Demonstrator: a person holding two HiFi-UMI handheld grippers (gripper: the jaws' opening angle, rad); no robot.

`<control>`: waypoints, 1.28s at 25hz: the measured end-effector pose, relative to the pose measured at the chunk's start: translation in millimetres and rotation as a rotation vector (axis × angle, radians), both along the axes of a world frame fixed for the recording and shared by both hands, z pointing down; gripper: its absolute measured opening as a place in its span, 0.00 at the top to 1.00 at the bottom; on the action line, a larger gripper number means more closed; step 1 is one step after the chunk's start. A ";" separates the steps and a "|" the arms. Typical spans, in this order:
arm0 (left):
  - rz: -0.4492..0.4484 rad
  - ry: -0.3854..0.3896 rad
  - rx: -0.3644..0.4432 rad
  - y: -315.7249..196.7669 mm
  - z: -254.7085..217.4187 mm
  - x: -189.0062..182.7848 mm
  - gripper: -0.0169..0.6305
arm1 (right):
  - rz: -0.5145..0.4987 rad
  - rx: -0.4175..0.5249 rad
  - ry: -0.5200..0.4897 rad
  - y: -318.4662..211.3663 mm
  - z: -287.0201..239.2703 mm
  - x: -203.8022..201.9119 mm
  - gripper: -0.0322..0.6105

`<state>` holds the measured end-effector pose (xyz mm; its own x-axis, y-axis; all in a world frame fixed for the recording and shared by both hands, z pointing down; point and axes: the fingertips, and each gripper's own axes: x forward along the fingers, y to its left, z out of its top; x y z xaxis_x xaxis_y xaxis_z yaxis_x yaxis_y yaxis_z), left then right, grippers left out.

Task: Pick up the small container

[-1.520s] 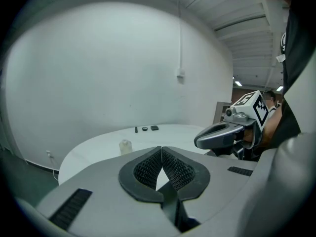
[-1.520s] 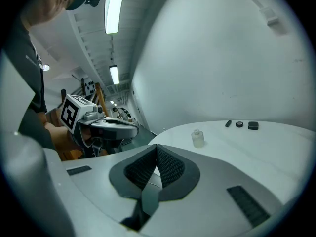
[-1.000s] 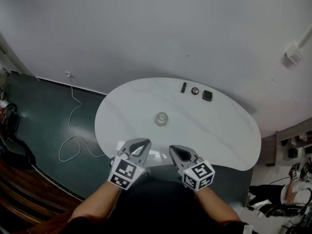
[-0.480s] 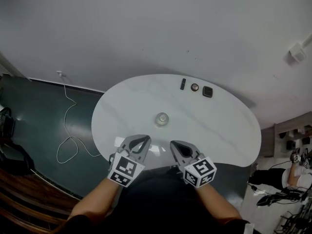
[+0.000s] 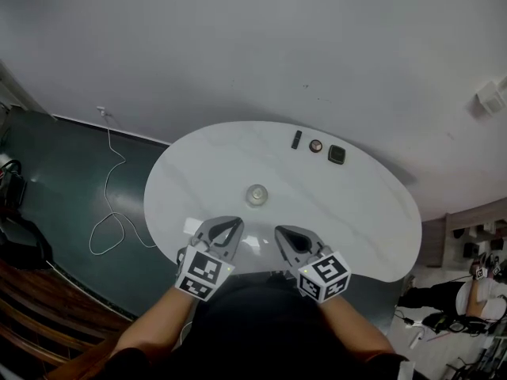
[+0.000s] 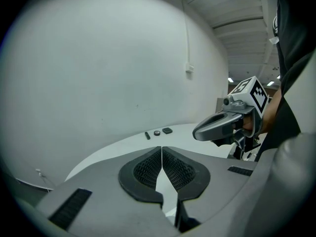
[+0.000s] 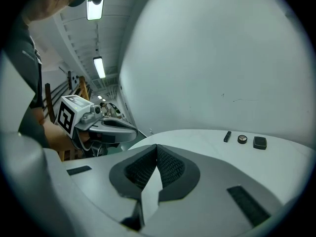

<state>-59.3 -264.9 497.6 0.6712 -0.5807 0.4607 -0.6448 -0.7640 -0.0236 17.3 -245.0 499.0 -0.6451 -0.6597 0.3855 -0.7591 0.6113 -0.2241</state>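
Note:
The small container (image 5: 256,195), a pale round jar, stands alone near the middle of the white table (image 5: 356,212). My left gripper (image 5: 229,225) hovers over the table's near edge, just short of the jar and a little to its left, jaws shut and empty. Beside it my right gripper (image 5: 283,233) is also shut on nothing. In the left gripper view the ribbed pads (image 6: 148,168) meet, and the right gripper (image 6: 217,125) shows at the right. The right gripper view shows its pads (image 7: 170,168) closed, with the left gripper (image 7: 116,127) at the left. The jar is hidden in both gripper views.
At the table's far side lie a black stick (image 5: 295,139), a small round piece (image 5: 315,146) and a black square piece (image 5: 337,154). A white cable (image 5: 111,204) trails over the dark floor at left. A pale wall stands behind the table.
The head view has shifted slightly, so the table sits a little further left. Both grippers stay shut side by side at the near edge; the jar has not moved.

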 end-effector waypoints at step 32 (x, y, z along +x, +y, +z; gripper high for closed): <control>0.078 -0.189 -0.094 -84.5 178.5 35.9 0.51 | 0.059 -0.079 0.041 -1.6 19.4 61.5 0.95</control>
<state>-23.4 -349.4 676.2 0.6090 -0.4789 0.6323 -0.5743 -0.8161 -0.0648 78.8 -246.6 518.4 -0.5883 -0.6629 0.4631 -0.8030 0.5465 -0.2377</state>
